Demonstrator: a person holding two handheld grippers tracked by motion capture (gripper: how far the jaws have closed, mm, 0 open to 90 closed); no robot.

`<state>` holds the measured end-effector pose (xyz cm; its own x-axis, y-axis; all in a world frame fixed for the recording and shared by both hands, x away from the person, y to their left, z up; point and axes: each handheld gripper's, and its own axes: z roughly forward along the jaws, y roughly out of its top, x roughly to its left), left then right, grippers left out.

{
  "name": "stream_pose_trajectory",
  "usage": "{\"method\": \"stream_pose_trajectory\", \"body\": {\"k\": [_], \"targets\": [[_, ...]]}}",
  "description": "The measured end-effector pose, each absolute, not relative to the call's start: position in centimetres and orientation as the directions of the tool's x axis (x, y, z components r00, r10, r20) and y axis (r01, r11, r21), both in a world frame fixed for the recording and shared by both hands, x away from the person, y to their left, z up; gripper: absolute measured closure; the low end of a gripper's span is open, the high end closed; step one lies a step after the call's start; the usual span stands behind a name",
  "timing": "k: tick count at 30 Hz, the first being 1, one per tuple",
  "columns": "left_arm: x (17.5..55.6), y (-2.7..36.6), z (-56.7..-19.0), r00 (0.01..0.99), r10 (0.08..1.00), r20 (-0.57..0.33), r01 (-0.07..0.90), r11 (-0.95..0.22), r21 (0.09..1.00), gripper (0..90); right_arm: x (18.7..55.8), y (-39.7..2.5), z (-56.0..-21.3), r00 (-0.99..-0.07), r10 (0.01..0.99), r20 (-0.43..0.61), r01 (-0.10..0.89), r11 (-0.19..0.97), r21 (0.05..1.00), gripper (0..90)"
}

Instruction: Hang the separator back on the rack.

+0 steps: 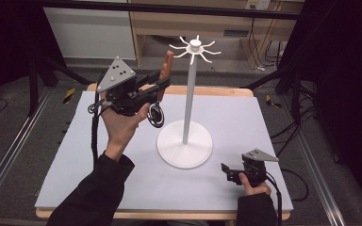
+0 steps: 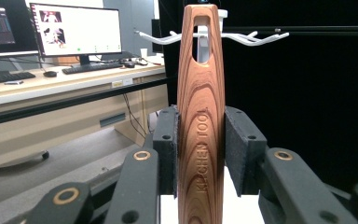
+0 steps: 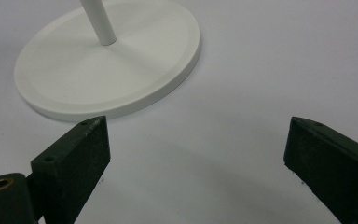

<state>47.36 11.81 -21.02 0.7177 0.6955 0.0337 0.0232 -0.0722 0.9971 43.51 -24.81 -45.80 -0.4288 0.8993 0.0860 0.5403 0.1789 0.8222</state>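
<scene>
My left gripper (image 1: 161, 86) is raised over the table's left half and shut on a kitchen tool. The tool's wooden handle (image 1: 168, 63) sticks up and its round metal head (image 1: 155, 116) hangs below the hand. In the left gripper view the handle (image 2: 200, 121) stands upright between both pads (image 2: 168, 149), and its hanging slot (image 2: 201, 39) is level with the hooks (image 2: 247, 37) of the white stand behind it. The stand (image 1: 188, 94) has a hook crown (image 1: 195, 47) and a round base (image 1: 185, 143). My right gripper (image 1: 228, 172) rests open near the table's front right, its jaws (image 3: 196, 158) wide apart over bare mat, the base (image 3: 107, 70) just ahead.
A white mat (image 1: 245, 117) covers the wooden table. A wooden cabinet (image 1: 207, 23) stands behind the table, and black frame bars flank both sides. A desk with monitors (image 2: 74, 30) and a keyboard shows to the left in the left gripper view.
</scene>
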Motion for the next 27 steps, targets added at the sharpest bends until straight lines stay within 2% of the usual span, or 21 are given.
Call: {"method": "stream_pose_trajectory", "body": {"k": [27], "targets": [[48.9, 9.9, -21.5, 0.727, 0.687, 0.023, 0.037, -0.072, 0.997, 67.1, 43.5, -24.9, -45.8, -0.429, 0.899, 0.091, 0.543, 0.176, 0.821, 7.4]]}}
